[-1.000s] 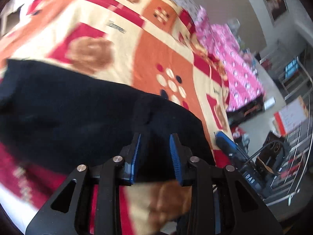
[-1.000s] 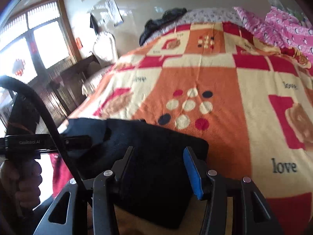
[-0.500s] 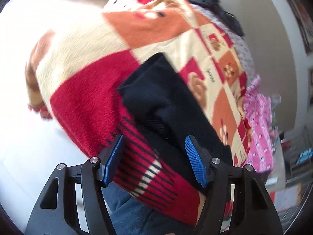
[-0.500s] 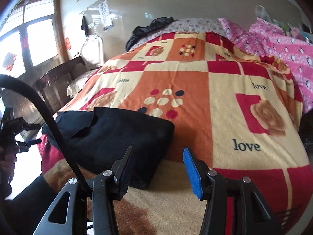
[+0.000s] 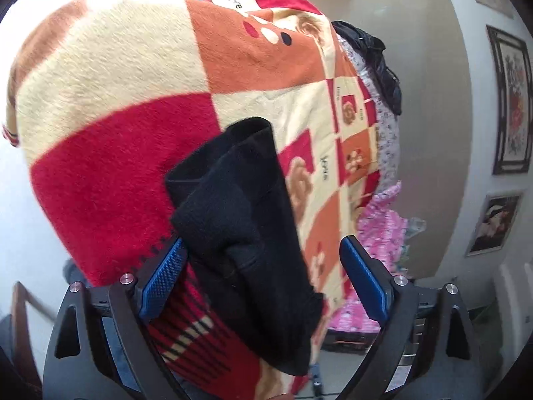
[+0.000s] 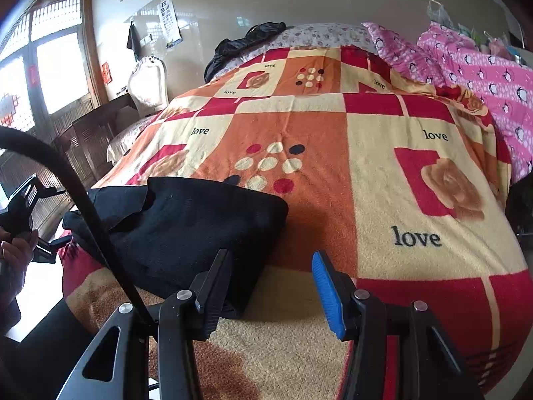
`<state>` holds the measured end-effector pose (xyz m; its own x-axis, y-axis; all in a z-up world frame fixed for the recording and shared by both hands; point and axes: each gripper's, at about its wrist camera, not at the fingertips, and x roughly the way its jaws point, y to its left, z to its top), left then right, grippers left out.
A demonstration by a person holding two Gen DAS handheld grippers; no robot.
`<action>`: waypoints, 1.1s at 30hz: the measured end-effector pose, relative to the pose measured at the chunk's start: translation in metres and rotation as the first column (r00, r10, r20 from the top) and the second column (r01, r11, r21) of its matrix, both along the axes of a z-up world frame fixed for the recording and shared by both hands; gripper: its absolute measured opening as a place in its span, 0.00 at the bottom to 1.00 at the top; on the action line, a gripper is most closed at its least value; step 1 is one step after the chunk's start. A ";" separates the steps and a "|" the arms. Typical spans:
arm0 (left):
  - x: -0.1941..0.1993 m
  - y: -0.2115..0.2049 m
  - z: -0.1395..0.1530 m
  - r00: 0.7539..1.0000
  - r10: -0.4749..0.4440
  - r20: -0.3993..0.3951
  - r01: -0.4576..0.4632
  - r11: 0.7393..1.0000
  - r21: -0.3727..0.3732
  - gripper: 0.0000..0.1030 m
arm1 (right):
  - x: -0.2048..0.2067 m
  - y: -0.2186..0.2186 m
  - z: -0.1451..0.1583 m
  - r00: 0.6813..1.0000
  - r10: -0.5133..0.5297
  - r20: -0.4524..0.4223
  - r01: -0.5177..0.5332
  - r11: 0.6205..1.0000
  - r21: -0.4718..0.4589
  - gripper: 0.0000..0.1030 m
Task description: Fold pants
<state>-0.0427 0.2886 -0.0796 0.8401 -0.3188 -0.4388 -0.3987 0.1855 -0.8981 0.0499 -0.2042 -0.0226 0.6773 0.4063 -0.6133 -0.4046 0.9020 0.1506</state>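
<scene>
The black pants (image 6: 186, 230) lie folded in a compact stack near the front left corner of the bed, on the patterned blanket (image 6: 333, 140). In the left wrist view the pants (image 5: 246, 220) show end-on, with a loose top layer. My left gripper (image 5: 263, 276) is open and empty, its blue pads either side of the stack's near end, not touching. It also shows in the right wrist view (image 6: 23, 210), held off the bed's left edge. My right gripper (image 6: 269, 286) is open and empty, just right of the stack's near corner.
A pink quilt (image 6: 479, 76) is piled along the bed's right side. Dark clothing (image 6: 246, 43) lies at the head of the bed. A dark wooden cabinet (image 6: 90, 133) stands left of the bed. A black cable (image 6: 80, 213) crosses the right wrist view.
My left gripper has let go of the pants, opened wide and swung out to the bed's left edge. My right gripper has drawn back from the stack and stays open.
</scene>
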 end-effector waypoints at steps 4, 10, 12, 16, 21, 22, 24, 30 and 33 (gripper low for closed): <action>-0.003 -0.004 -0.004 1.000 -0.011 0.000 0.011 1.000 0.024 0.89 | 0.001 -0.008 -0.001 1.000 -0.022 -0.009 0.022 0.999 0.033 0.48; 0.002 -0.015 -0.004 0.997 -0.078 -0.030 0.078 0.997 -0.012 0.89 | 0.002 -0.005 0.000 1.000 -0.019 -0.006 0.019 1.000 0.021 0.48; 0.003 -0.012 -0.005 0.996 -0.077 -0.037 0.076 0.997 -0.026 0.89 | 0.001 -0.004 0.000 1.000 -0.018 -0.003 0.018 1.000 0.015 0.48; 0.003 -0.004 -0.002 0.998 -0.055 -0.034 0.055 0.998 0.022 0.89 | 0.001 -0.006 0.000 1.000 -0.024 -0.001 0.024 0.999 0.024 0.48; 0.005 -0.003 -0.001 1.000 -0.029 -0.011 0.030 0.993 0.112 0.89 | 0.000 -0.006 0.000 1.000 -0.023 -0.001 0.023 1.000 0.022 0.48; 0.006 -0.006 0.000 0.999 -0.034 -0.008 0.034 0.990 0.134 0.90 | 0.001 -0.006 0.000 1.000 -0.022 -0.003 0.022 1.000 0.022 0.48; 0.006 -0.009 -0.001 0.999 -0.048 0.022 0.045 0.989 0.141 0.90 | 0.001 -0.006 0.000 1.000 -0.023 -0.007 0.023 0.999 0.024 0.48; 0.000 -0.004 -0.023 0.992 -0.036 0.118 0.047 0.995 -0.089 0.89 | 0.002 -0.007 -0.001 1.000 -0.023 -0.016 0.024 0.999 0.022 0.48; 0.000 0.006 -0.029 0.993 0.006 0.116 0.009 0.992 -0.130 0.85 | 0.003 -0.005 -0.002 0.999 -0.019 -0.026 0.019 1.000 0.015 0.48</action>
